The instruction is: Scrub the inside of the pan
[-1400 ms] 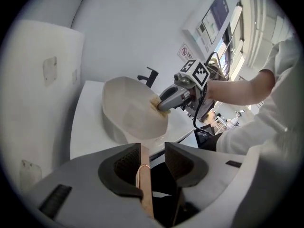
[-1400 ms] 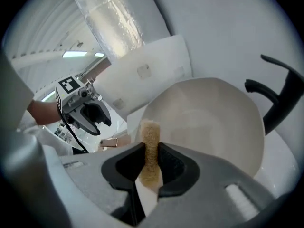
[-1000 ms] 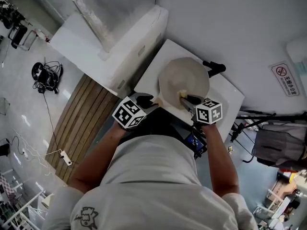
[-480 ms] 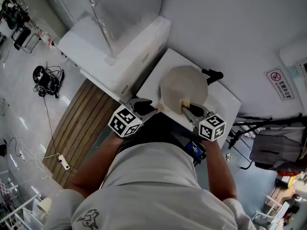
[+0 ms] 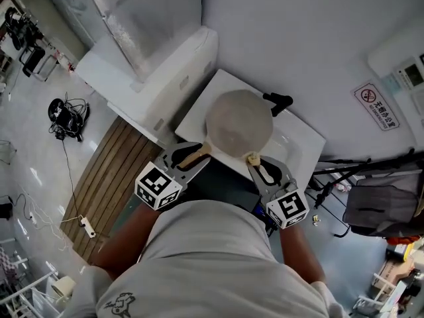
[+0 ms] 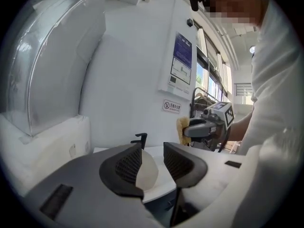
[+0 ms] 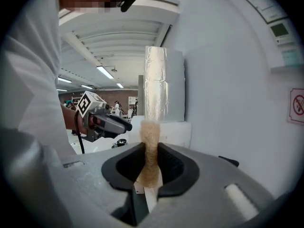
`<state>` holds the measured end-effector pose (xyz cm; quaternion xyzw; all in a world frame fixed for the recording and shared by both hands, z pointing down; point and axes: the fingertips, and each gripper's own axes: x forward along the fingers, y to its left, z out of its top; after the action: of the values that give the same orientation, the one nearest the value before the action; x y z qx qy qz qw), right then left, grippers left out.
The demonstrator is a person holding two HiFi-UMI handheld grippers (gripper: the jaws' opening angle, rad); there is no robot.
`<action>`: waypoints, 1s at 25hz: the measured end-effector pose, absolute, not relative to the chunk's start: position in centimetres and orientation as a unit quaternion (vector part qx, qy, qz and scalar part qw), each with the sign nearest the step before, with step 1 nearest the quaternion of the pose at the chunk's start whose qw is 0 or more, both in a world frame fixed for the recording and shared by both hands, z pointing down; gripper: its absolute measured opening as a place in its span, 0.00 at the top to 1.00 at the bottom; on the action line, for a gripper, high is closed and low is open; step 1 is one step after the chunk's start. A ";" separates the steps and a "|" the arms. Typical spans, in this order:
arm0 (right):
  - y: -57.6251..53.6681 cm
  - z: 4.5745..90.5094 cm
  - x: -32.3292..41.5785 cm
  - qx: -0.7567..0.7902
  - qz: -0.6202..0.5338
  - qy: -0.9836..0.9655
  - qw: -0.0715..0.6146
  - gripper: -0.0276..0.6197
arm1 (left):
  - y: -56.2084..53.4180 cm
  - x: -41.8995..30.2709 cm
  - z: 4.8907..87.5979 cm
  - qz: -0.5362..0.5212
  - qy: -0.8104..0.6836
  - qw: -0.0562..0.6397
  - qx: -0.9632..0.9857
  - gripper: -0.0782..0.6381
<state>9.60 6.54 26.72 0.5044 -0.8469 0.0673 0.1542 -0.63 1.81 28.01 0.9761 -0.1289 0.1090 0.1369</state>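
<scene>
The pan (image 5: 238, 121), round and pale beige, is up over the white sink (image 5: 301, 144), tilted so that its broad face turns toward the head camera, with a black tap (image 5: 278, 101) just behind its far rim. Its wooden handle (image 5: 196, 155) runs back toward the person and into the left gripper (image 5: 187, 156), whose jaws have just been closing further and clamp the handle. In the left gripper view the pan (image 6: 146, 172) shows as a cream sliver standing between the ribbed pads, against the left one. At the pan's near rim sits a yellowish sponge (image 5: 252, 158), pinched in the right gripper (image 5: 258, 166). The right gripper view shows it squeezed thin and upright between the two dark pads (image 7: 172, 167); whether it touches the rim cannot be told. The two grippers are close together in front of the person's chest, each showing in the other's view, and both point roughly level at the white wall. Left of the sink stands a big white block wrapped in clear plastic (image 5: 159, 71). A strip of wooden slats (image 5: 112, 171) lies on the floor below it, and a no-smoking sign (image 5: 376, 105) hangs on the wall to the right.
</scene>
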 end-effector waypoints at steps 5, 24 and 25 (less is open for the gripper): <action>10.7 25.1 12.5 0.495 0.057 -0.857 0.130 0.84 | 6.0 2.8 25.8 0.094 -0.159 0.108 0.977 0.72; 25.0 24.4 16.5 0.445 0.068 -0.889 0.087 0.84 | 22.2 7.0 22.7 0.089 -0.218 0.083 0.968 0.85; 25.4 24.4 16.3 0.445 0.067 -0.889 0.087 0.84 | 22.5 6.7 22.5 0.088 -0.217 0.081 0.969 0.87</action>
<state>16.28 25.37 24.42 0.4449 -0.8888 0.0674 0.0869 6.73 22.55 22.49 0.9688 -0.2171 0.0879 0.0814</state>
